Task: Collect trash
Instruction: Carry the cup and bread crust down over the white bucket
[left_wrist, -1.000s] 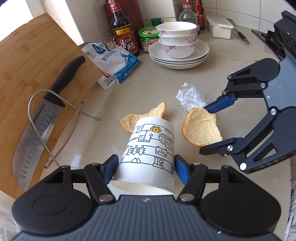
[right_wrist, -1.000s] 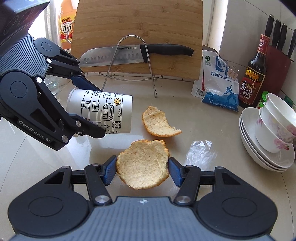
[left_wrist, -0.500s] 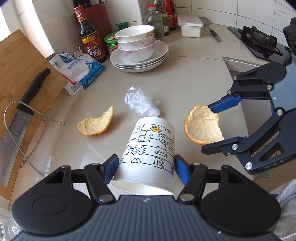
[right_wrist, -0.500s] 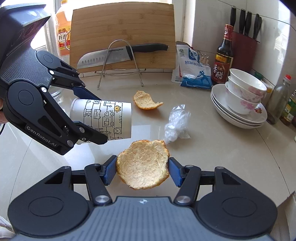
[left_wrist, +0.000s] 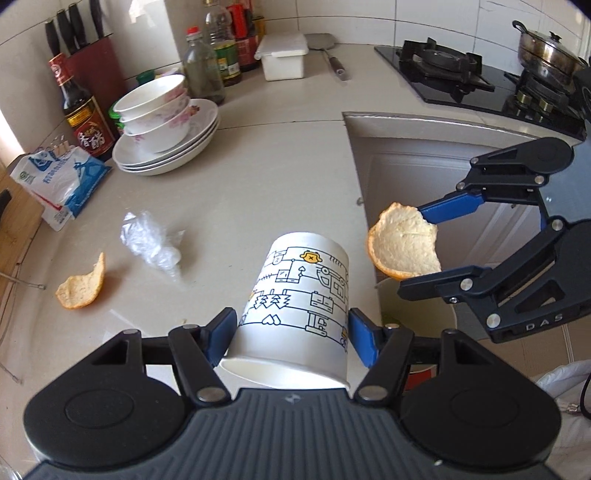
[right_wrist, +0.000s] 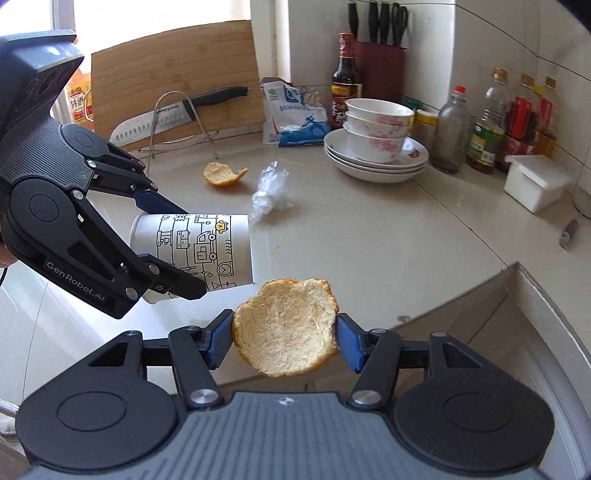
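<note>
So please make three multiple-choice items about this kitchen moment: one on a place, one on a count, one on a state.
1. Where does the crumpled plastic wrap lie?
A. in the sink
B. on the counter, between the small peel piece and the stacked plates
C. on the cutting board

2. How many bowls are stacked on the plates?
A. one
B. five
C. three

3. What is the state of the paper cup?
A. clamped on its side in the left hand-held gripper
B. standing upright on the counter
C. crushed flat

Answers: 1 B, the wrap rests on the bare counter beside the small orange peel. 2 C, three rims show. 3 A, both blue pads press its sides, while the right hand-held gripper holds the large orange peel.
</note>
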